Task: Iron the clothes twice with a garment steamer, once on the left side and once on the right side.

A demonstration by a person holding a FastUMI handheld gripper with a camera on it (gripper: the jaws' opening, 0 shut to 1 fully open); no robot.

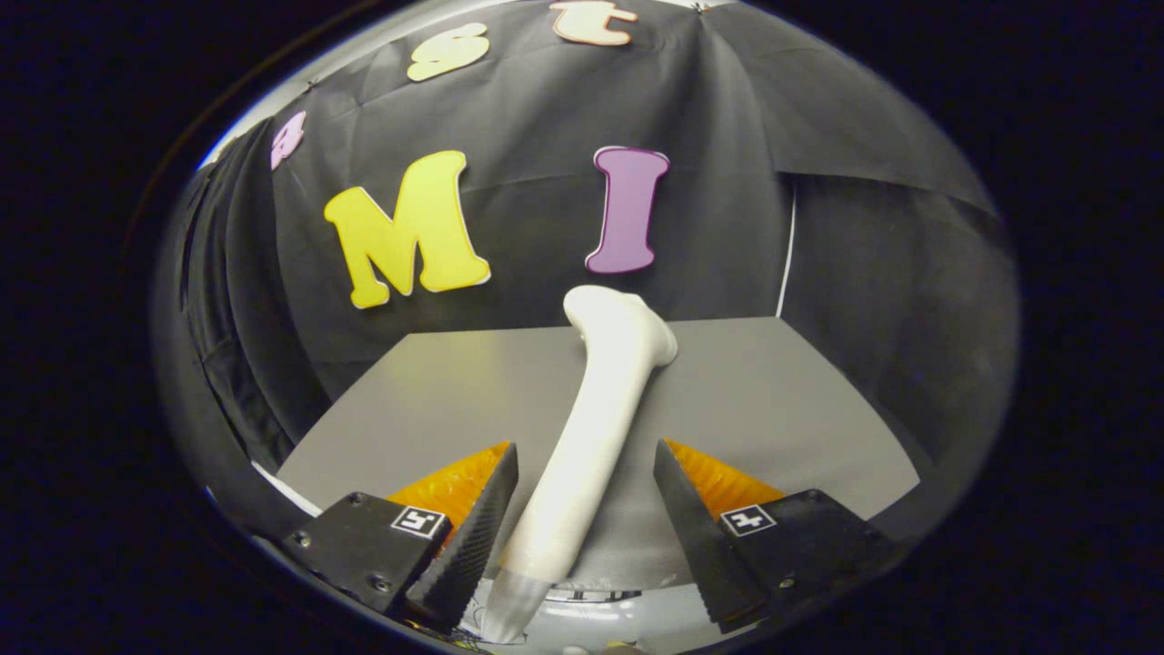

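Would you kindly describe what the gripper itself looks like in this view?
The gripper has two wedge-shaped fingers with ribbed, serrated inner faces, tapering to points. Each sits on a blocky base with visible screws and a small square black-and-white marker. No cables or sleeve visible.

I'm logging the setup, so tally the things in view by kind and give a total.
Garment steamer: 1, between the open fingers, touching the left one
Grey table: 1
Hand-held gripper: 1
Total: 3
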